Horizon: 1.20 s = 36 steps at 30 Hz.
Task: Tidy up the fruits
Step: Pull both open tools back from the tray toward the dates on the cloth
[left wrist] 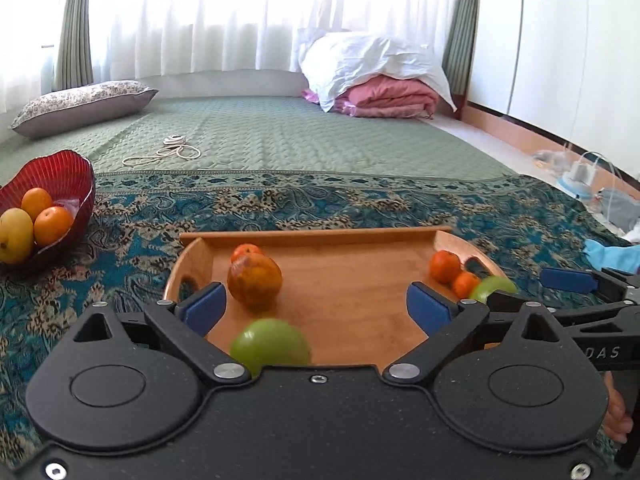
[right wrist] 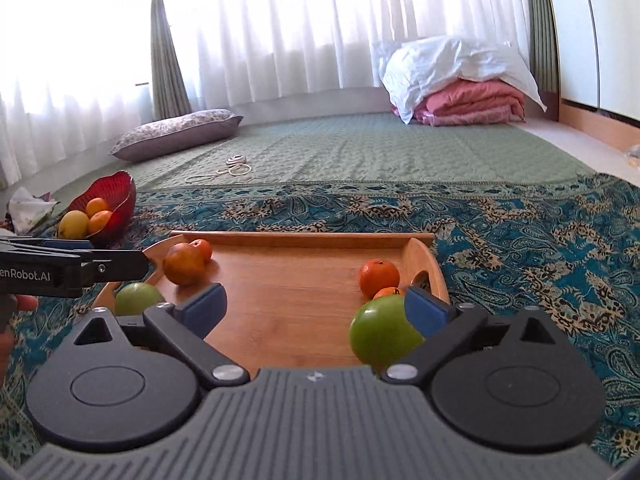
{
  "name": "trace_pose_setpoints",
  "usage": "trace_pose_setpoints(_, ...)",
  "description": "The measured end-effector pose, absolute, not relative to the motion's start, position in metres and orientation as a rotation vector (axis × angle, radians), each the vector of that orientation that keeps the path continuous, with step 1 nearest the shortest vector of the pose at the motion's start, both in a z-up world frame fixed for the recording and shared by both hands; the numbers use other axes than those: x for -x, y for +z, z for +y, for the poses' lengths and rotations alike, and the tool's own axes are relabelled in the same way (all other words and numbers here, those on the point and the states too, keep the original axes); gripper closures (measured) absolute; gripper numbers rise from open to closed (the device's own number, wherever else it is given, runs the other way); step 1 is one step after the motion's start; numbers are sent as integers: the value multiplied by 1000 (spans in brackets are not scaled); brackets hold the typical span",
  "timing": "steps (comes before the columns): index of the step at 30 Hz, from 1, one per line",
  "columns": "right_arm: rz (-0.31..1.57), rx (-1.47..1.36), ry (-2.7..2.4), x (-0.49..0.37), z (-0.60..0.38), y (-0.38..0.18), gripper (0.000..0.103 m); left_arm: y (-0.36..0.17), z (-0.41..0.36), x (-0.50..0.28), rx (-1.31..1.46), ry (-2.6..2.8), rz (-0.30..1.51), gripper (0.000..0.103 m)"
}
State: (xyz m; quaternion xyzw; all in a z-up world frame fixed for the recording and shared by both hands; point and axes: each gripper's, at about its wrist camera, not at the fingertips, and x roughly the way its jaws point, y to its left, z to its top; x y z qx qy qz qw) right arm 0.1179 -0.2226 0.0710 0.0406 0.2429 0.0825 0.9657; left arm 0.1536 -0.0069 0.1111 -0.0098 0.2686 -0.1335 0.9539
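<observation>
Over shallow wooden tray w/ raised rim (left wrist: 320, 233) on patterned teal cloth (left wrist: 132, 216): left gripper (left wrist: 320, 304) fingers apart, empty, lined up on round green apple (left wrist: 271, 344) nearest it, prob. next pick. Right gripper (right wrist: 316, 304) likewise spread, empty, beside second green apple (right wrist: 380, 330). Ribbed red glass bowl (left wrist: 60, 172) w/ oranges at far left, likely sorting destination.
</observation>
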Motion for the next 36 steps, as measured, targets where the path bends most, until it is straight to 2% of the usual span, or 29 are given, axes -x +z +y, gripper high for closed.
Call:
trace_pose_setpoints(16, 440, 66, 171, -68, -196, 44, 0, 78, -15, -88, -15, -283, 500, 1)
trace_pose_setpoints(30, 464, 202, 220, -40, -179, 22, 0, 50, -23, -64, -81, -300, 526, 0)
trace_pose_setpoints(36, 504, 203, 249, -38, -176, 13, 5, 42, -25, -61, -77, -319, 558, 0)
